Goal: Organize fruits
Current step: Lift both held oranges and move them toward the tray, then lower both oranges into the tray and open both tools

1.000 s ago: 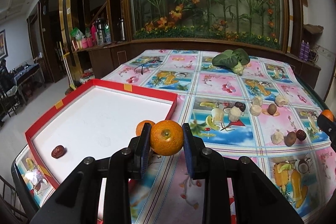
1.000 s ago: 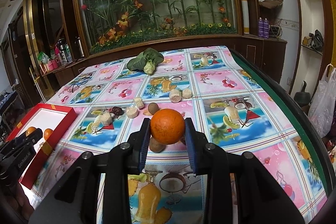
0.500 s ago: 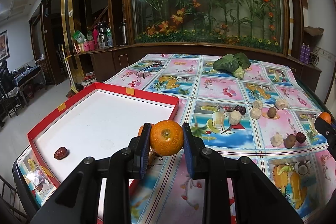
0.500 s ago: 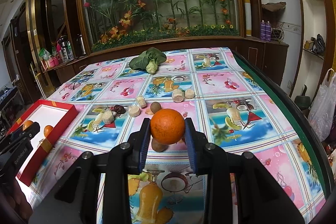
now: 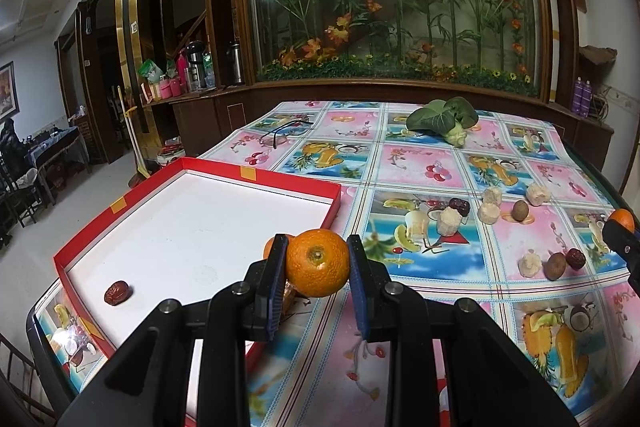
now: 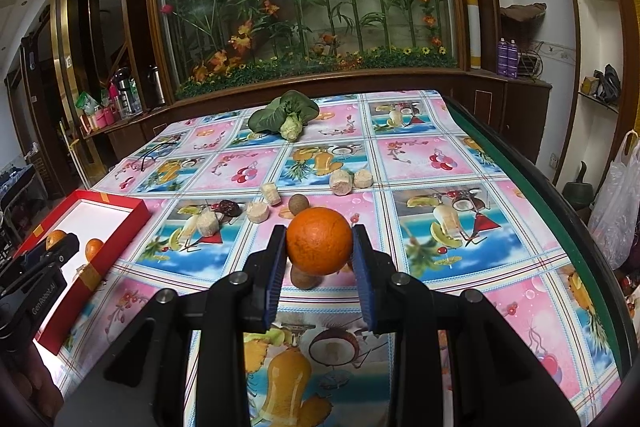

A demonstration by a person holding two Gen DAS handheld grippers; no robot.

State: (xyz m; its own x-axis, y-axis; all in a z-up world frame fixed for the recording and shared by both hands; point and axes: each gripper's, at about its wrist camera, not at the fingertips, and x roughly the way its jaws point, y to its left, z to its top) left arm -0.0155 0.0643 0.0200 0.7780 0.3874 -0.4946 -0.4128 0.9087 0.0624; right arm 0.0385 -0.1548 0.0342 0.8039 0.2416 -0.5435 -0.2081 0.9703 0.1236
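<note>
My left gripper [image 5: 317,269] is shut on an orange [image 5: 317,263] and holds it above the near right edge of the red tray [image 5: 256,174]. Another orange [image 5: 270,246] lies in the tray just behind the left finger, and a red date [image 5: 118,292] lies at the tray's near left. My right gripper [image 6: 319,259] is shut on a second orange [image 6: 319,241] above the tablecloth, with a brown longan [image 6: 304,277] under it. In the right wrist view the tray [image 6: 132,215] is at the left, with the left gripper [image 6: 52,259] over it.
White peeled fruit chunks [image 5: 448,221], longans [image 5: 521,211] and dates [image 5: 459,205] are scattered over the middle of the table. A leafy green vegetable [image 5: 442,117] lies at the far side, glasses [image 5: 286,131] at the far left. The table's right edge [image 6: 560,219] drops off.
Both grippers have drawn back and up slightly with their oranges still held. The left gripper's orange sits a little more to the right of the tray's edge.
</note>
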